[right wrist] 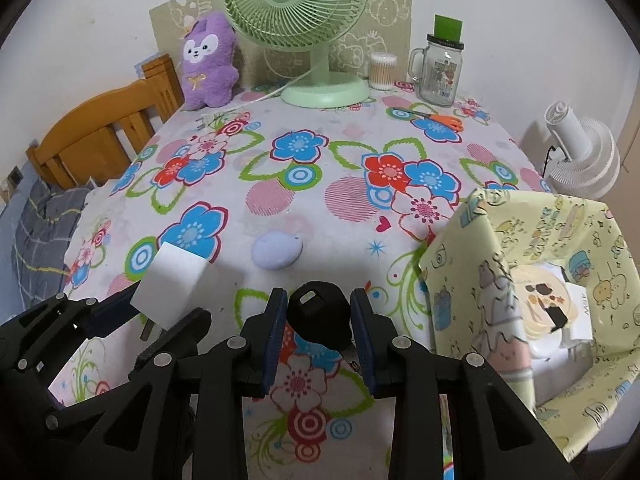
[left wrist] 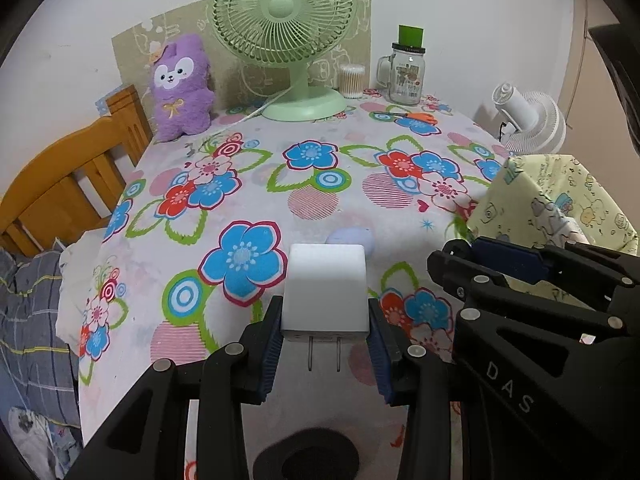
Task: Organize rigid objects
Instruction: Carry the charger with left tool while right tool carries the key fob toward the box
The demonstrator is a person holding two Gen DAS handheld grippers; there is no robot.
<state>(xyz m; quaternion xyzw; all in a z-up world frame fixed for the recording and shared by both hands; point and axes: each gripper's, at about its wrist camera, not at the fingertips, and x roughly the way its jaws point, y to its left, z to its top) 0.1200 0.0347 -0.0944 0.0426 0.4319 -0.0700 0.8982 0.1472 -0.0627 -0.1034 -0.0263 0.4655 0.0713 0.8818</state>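
Note:
A white plug adapter [left wrist: 325, 280], prongs toward the camera, is held above the flowered tablecloth [left wrist: 320, 184] by my left gripper [left wrist: 325, 314], which is shut on its sides. My right gripper [right wrist: 319, 300] is shut on a small black rounded device [right wrist: 320, 316], also lifted off the cloth. The two grippers are side by side: the right gripper [left wrist: 472, 258] shows at the right of the left wrist view, and the left gripper [right wrist: 152, 314] with the adapter [right wrist: 172, 280] at the left of the right wrist view. A lilac rounded object [right wrist: 278, 250] lies on the cloth just beyond both.
A yellow fabric-lined box [right wrist: 460, 248] holding white items stands at the right. At the back are a green fan [right wrist: 316, 40], purple plush [right wrist: 208, 64], swab pot [right wrist: 382, 70], glass jar [right wrist: 438, 68] and orange scissors [right wrist: 440, 120]. A wooden chair [left wrist: 80, 168] is left, a white fan [right wrist: 580, 156] right.

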